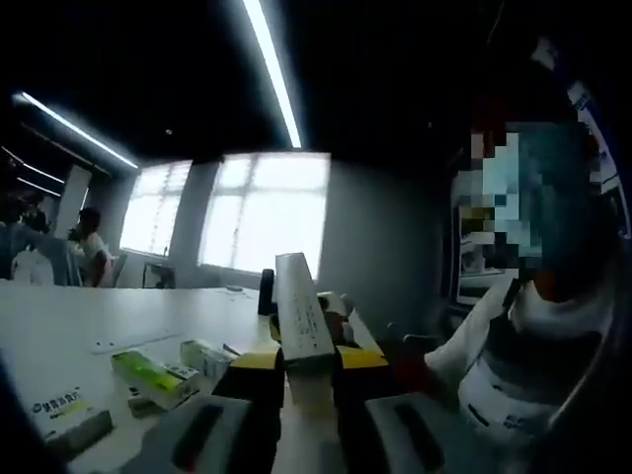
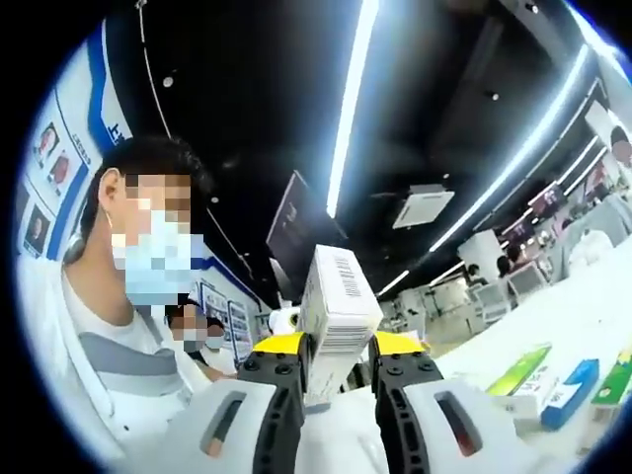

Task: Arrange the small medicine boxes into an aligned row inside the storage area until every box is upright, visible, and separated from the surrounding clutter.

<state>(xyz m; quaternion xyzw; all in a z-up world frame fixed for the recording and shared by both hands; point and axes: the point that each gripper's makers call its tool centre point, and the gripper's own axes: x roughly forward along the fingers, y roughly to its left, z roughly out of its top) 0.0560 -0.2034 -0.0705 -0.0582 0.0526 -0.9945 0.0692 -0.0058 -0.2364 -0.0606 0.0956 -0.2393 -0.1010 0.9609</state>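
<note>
While the left gripper is lifted above the white table, its two jaws are pressed on the lower end of a long white box, which stands up between the yellow jaw tips and leans a little away from the camera. In the left gripper view, other medicine boxes lie flat on the table at the left: a green and white box just beside a smaller pale box, and nearer to the edge of the view a white box with a yellow-green label. A dark small object stands on the table behind the held box; I cannot tell what it is. Bright windows are at the far wall, a seated person is at the far left, and another person in a white top is close at the right. In the right gripper view, the right gripper pinches a white box with a barcode by its lower part, so the box rises upright from between the jaws. At the lower right of this view, several boxes lie on the table surface: a green box, a blue box near it, and one more green box at the edge. A person with a striped white shirt is at the left, and long ceiling lights run overhead.
</note>
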